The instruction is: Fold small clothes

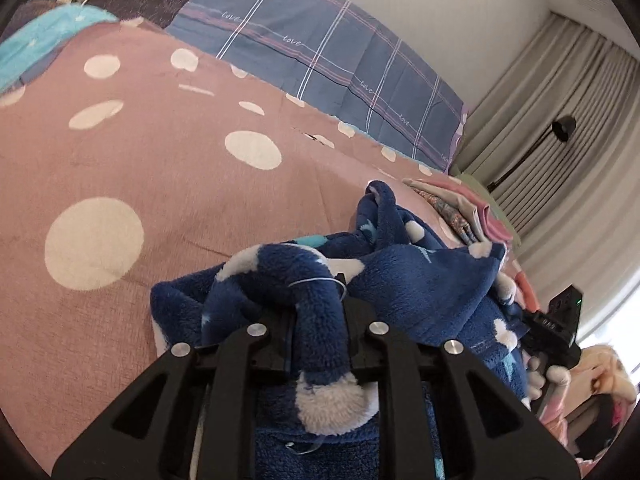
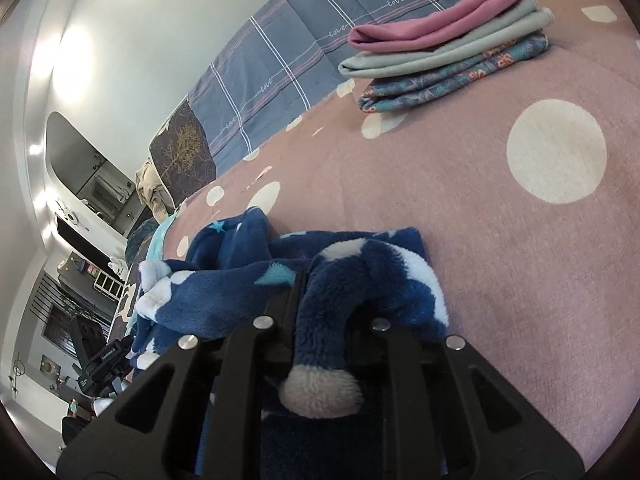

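While it lay rumpled on the pink polka-dot bedsheet (image 1: 120,152), the navy fleece star-patterned garment (image 1: 420,280) was gripped by left tongs (image 1: 318,312) and right tongs (image 2: 326,312), folded clothes (image 2: 448,40) stacked at one o'clock.

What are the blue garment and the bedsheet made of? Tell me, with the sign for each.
Blue star-print garment: looks like plush fleece, matte and fuzzy; the pile stands up in tufts where each gripper, left and right, pinches it. Pink polka-dot bedsheet: seemingly woven cotton or a blend, flat and matte; a fine weave grain shows, with no pile.
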A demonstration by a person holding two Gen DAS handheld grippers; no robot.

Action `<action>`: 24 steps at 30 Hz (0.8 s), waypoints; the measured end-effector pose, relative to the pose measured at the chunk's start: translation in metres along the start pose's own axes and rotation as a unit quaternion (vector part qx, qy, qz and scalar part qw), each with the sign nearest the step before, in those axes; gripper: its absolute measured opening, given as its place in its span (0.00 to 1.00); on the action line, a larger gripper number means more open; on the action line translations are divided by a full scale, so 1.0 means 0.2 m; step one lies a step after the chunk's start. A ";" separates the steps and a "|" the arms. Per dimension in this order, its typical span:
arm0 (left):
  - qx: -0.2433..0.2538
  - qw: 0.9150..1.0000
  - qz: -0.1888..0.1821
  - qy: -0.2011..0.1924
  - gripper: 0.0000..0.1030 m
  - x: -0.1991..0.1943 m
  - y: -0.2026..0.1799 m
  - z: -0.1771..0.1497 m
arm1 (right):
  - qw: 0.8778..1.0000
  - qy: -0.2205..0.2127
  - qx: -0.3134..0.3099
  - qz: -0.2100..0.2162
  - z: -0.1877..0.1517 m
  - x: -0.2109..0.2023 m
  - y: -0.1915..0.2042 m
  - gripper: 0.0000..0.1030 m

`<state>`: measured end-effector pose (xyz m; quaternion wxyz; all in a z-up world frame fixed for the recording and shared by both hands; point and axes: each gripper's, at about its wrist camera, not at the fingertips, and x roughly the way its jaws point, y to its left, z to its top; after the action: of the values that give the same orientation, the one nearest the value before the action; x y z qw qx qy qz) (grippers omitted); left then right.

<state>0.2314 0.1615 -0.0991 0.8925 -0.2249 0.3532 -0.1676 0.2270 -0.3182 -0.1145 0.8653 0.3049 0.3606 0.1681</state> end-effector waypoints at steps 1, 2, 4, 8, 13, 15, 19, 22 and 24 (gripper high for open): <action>0.007 1.000 0.003 -0.002 0.20 0.00 -0.03 0.00 | 1.000 -0.001 -0.002 0.000 0.00 -0.01 0.01 0.16; 0.012 1.000 0.003 -0.005 0.22 -0.02 -0.05 0.00 | 1.000 -0.002 -0.006 0.000 0.01 -0.01 0.02 0.16; 0.017 1.000 -0.005 -0.012 0.27 -0.07 -0.07 0.00 | 1.000 -0.003 -0.014 0.004 0.02 -0.05 0.03 0.22; 0.001 0.999 -0.039 -0.015 0.33 -0.18 -0.09 0.00 | 0.999 0.000 -0.032 0.032 0.02 -0.14 0.11 0.41; -0.031 0.996 -0.082 0.006 0.33 -0.24 -0.08 0.00 | 0.997 0.027 -0.049 0.058 0.02 -0.16 0.18 0.43; -0.023 0.995 -0.090 0.026 0.33 -0.20 -0.11 0.00 | 0.996 0.042 -0.054 0.059 0.02 -0.13 0.20 0.43; -0.024 0.993 -0.100 0.058 0.33 -0.08 -0.16 0.04 | 0.993 0.084 -0.070 0.046 0.04 0.00 0.22 0.43; -0.060 0.995 -0.085 0.013 0.33 -0.06 -0.11 0.16 | 0.994 0.082 -0.064 0.038 0.12 0.09 0.25 0.43; -0.089 0.995 -0.011 -0.051 0.33 -0.07 -0.02 0.26 | 0.997 0.051 -0.054 0.024 0.21 0.11 0.24 0.44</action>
<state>0.2578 0.1799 -0.0542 0.8838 -0.3161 0.3178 -0.1338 0.2691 -0.2874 -0.0726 0.8567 0.2576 0.3872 0.2232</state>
